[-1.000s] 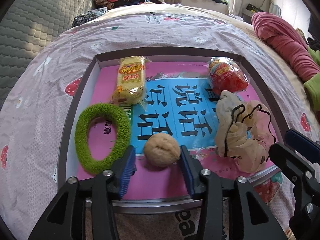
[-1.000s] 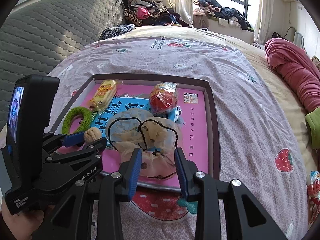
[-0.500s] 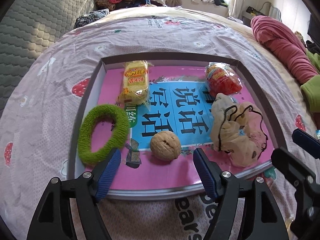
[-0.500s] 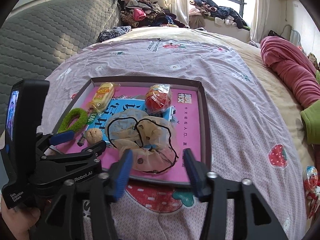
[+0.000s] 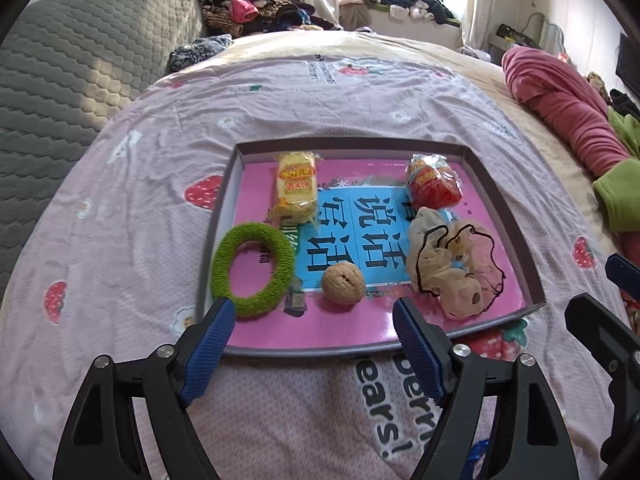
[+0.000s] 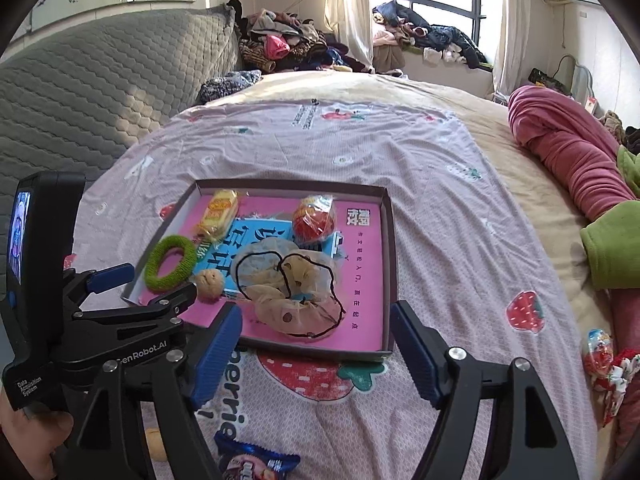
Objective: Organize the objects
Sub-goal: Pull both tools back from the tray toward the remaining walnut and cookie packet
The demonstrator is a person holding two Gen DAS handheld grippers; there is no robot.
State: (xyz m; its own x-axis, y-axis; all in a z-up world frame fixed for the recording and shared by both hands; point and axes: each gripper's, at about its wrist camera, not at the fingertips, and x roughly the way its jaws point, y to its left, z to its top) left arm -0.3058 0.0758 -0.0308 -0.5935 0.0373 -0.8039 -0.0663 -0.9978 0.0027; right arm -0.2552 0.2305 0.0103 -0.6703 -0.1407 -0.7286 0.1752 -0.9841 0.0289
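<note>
Nearest the cameras, the left gripper and the right gripper both hang over the bedspread just short of the tray's near rim; each has just been opening, and each now stands spread with nothing between its jaws. Taking the tray as reference: at its near edge, towards the left, lies the walnut, and at its near right corner the beige scrunchie with the black cord — both rest free on the pink liner, clear of any pad. The green ring sits at the tray's near left side, close to the wall. Across the tray, the yellow snack packet lies at the far left and the red snack packet at the far right. Outside the tray, on the bedspread nearer than its front rim, a blue wrapper shows at the bottom of the right wrist view, and a wrapped sweet lies well off to the tray's right. Judgement: a placing step appears complete, with walnut and scrunchie set down in the tray and both tools released. The items outside the tray appear to be what is left. The next move calls for carrying an empty gripper to one of these loose items — jaws kept wide, lowered astride it, then pressed together on it before the lift towards the tray.
</note>
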